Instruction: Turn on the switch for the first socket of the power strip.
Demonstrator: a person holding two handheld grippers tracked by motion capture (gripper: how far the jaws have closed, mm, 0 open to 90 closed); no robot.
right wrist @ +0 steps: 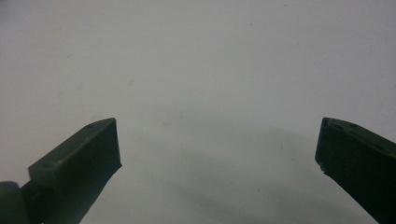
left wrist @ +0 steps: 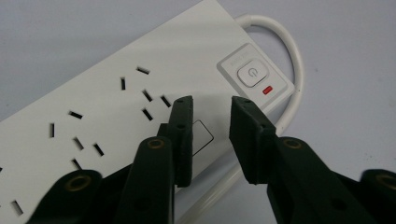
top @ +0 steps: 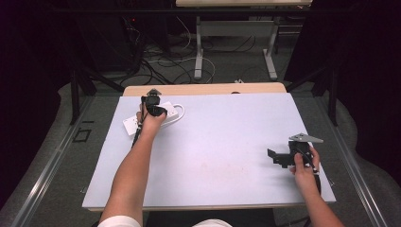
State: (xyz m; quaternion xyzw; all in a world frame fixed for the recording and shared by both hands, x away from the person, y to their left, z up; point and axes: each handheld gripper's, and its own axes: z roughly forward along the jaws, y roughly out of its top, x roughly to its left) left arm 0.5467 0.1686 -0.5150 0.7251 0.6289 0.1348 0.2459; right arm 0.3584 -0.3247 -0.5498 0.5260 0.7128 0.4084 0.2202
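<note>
A white power strip (top: 172, 111) lies at the far left of the table, with its white cable (left wrist: 295, 60) looping round one end. In the left gripper view the strip (left wrist: 107, 102) shows several sockets, a white switch button (left wrist: 252, 73) and a small red light (left wrist: 267, 90). My left gripper (left wrist: 212, 105) hovers just over the strip near the switch end, its jaws a little apart with nothing between them. In the high view the left gripper (top: 152, 107) sits above the strip. My right gripper (top: 277, 158) rests near the right edge, and its jaws (right wrist: 217, 126) stand wide open over bare table.
The pale grey table top (top: 213, 142) stretches between the two hands. Beyond its far edge stand a second table's white legs (top: 198, 52) and a tangle of cables (top: 156, 61) on the floor.
</note>
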